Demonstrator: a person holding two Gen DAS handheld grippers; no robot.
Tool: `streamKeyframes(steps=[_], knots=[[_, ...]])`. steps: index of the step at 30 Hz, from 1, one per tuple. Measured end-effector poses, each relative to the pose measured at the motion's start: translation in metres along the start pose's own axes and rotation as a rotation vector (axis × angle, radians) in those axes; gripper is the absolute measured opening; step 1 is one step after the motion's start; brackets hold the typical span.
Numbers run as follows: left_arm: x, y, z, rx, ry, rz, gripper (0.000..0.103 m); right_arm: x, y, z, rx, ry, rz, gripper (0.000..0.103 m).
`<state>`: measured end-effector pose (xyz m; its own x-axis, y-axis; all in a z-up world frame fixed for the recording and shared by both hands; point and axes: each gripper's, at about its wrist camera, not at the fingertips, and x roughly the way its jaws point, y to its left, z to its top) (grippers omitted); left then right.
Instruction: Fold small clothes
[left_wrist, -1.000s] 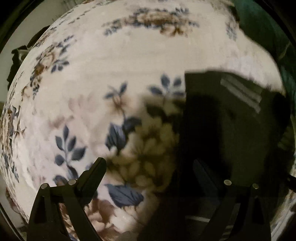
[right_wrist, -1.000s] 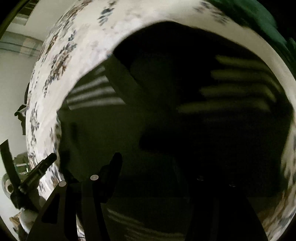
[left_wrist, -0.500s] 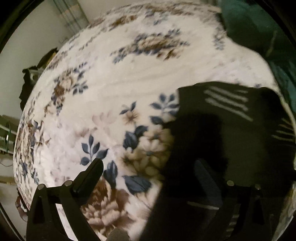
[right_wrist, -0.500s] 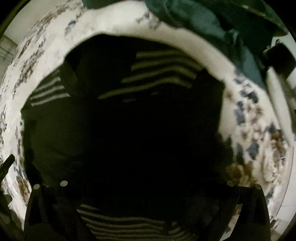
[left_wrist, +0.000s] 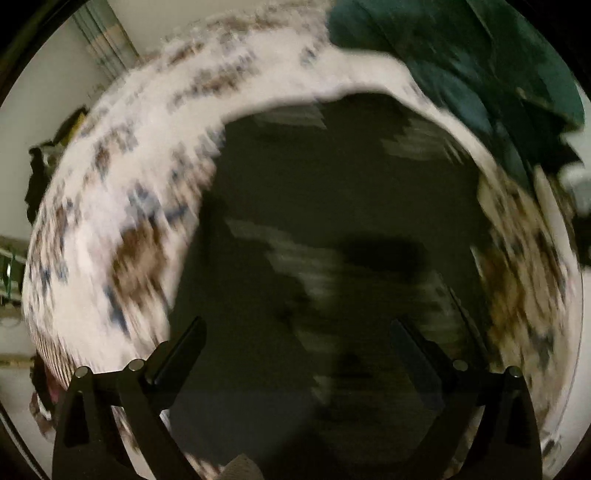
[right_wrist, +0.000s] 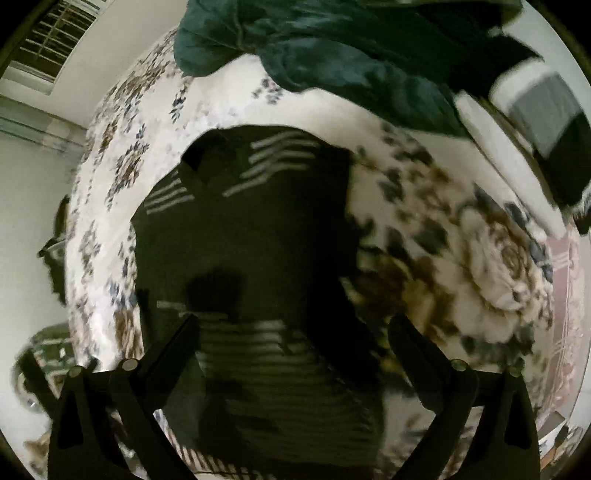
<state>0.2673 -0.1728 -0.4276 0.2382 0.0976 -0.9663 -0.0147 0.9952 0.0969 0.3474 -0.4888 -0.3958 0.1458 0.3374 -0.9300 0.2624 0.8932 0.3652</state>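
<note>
A dark garment with pale stripes (left_wrist: 332, 206) lies folded and flat on the floral bedspread (left_wrist: 122, 206). My left gripper (left_wrist: 298, 325) hovers above it, blurred by motion, fingers wide apart and holding nothing. In the right wrist view the same garment (right_wrist: 251, 229) shows striped sleeves at its far end and a striped panel near me. My right gripper (right_wrist: 293, 321) hangs over that near panel. Its jaws stand wide and are closing a little, with the cloth below them and nothing pinched.
A crumpled dark green blanket (right_wrist: 332, 48) lies at the far end of the bed, also in the left wrist view (left_wrist: 461, 59). The bedspread (right_wrist: 480, 258) drops off at the left to a pale floor. A grey and white object (right_wrist: 546, 107) sits far right.
Both grippers have risen away from the garment, so more of the bed shows. The left one has shifted over the garment. The right jaws have opened wide.
</note>
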Motion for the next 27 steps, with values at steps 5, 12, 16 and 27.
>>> streamKeyframes(steps=[5, 12, 16, 27], knots=[[0.030, -0.085, -0.085, -0.056, 0.201, -0.081, 0.102, 0.004, -0.086, 0.003, 0.002, 0.091, 0.034, 0.031], [0.075, -0.173, -0.148, -0.066, 0.304, -0.217, 0.102, 0.051, -0.152, 0.055, -0.002, 0.216, 0.170, 0.049], [0.110, -0.208, -0.153, 0.026, 0.282, -0.156, 0.089, 0.100, -0.144, 0.108, -0.018, 0.263, 0.229, 0.052], [0.070, -0.169, -0.145, -0.100, 0.093, -0.192, 0.005, 0.237, -0.072, 0.194, 0.082, 0.359, 0.373, 0.053]])
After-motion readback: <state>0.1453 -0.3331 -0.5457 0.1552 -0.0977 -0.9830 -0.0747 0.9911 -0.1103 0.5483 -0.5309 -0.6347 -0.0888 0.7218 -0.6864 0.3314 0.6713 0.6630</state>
